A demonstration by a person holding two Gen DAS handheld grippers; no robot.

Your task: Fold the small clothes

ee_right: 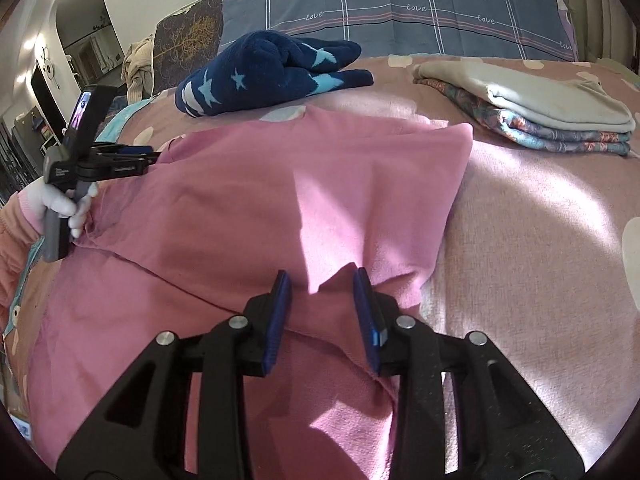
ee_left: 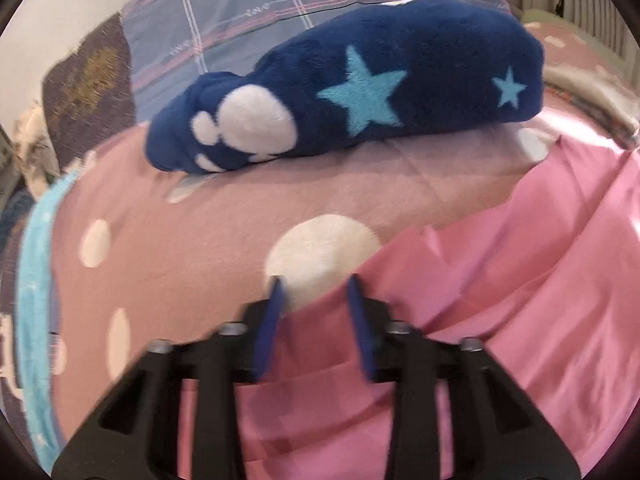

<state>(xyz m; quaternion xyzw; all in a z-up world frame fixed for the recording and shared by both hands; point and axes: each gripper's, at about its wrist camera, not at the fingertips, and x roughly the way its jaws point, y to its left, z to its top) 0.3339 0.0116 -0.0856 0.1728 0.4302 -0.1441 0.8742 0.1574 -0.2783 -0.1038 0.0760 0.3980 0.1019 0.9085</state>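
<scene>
A pink garment (ee_right: 248, 208) lies spread on the bed; it also shows in the left wrist view (ee_left: 500, 300). My left gripper (ee_left: 316, 286) is open, its blue fingers straddling the garment's left edge; it shows from outside in the right wrist view (ee_right: 154, 156), at the garment's far left corner. My right gripper (ee_right: 323, 276) is open over the garment's near edge, a fold of pink cloth between the fingers. A crumpled navy fleece piece with light blue stars (ee_left: 360, 84) lies beyond the pink garment, also in the right wrist view (ee_right: 272, 72).
The bed has a pink cover with white dots (ee_left: 180, 232). A stack of folded clothes, grey on top of floral (ee_right: 540, 112), sits at the right. A grey plaid pillow (ee_right: 400, 8) and a dark patterned cushion (ee_right: 188, 40) lie at the back.
</scene>
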